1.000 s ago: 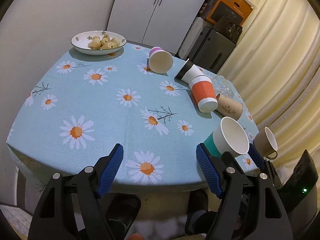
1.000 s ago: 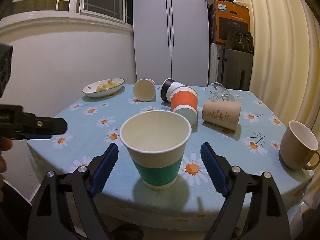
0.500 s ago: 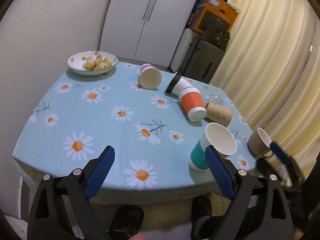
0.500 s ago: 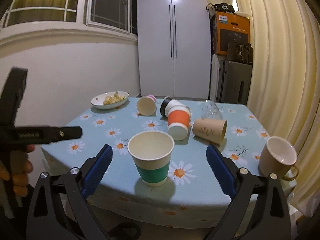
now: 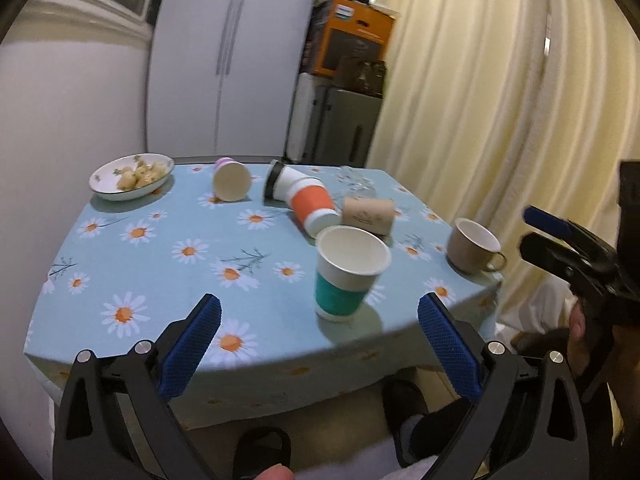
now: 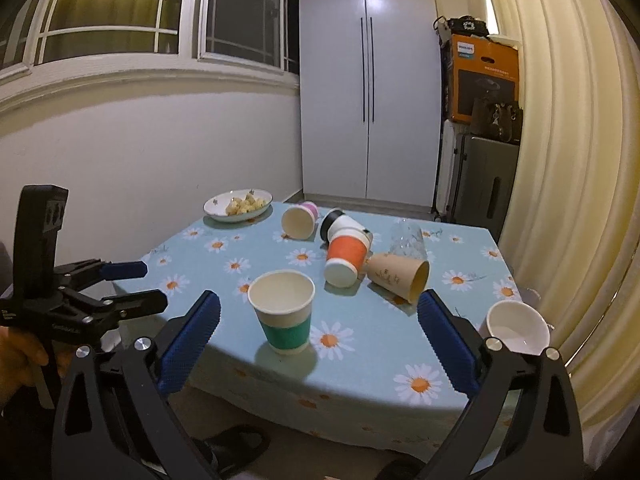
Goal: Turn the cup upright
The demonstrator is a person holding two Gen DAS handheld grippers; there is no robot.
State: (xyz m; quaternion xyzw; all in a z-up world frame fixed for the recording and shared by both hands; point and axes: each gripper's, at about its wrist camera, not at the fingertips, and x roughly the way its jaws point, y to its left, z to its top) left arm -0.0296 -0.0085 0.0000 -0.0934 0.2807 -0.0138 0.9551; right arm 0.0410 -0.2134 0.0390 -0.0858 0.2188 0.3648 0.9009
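Upright green cup [image 6: 285, 312], bowl [image 6: 238, 210] of food

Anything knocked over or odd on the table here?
Yes: four paper cups lie tipped on their sides mid-table: pink-based, black-and-white, orange, kraft. The green cup and mug stand upright.

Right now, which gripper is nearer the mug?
Right. The right gripper hangs just past the table edge beside the mug; the left gripper is off the opposite side.
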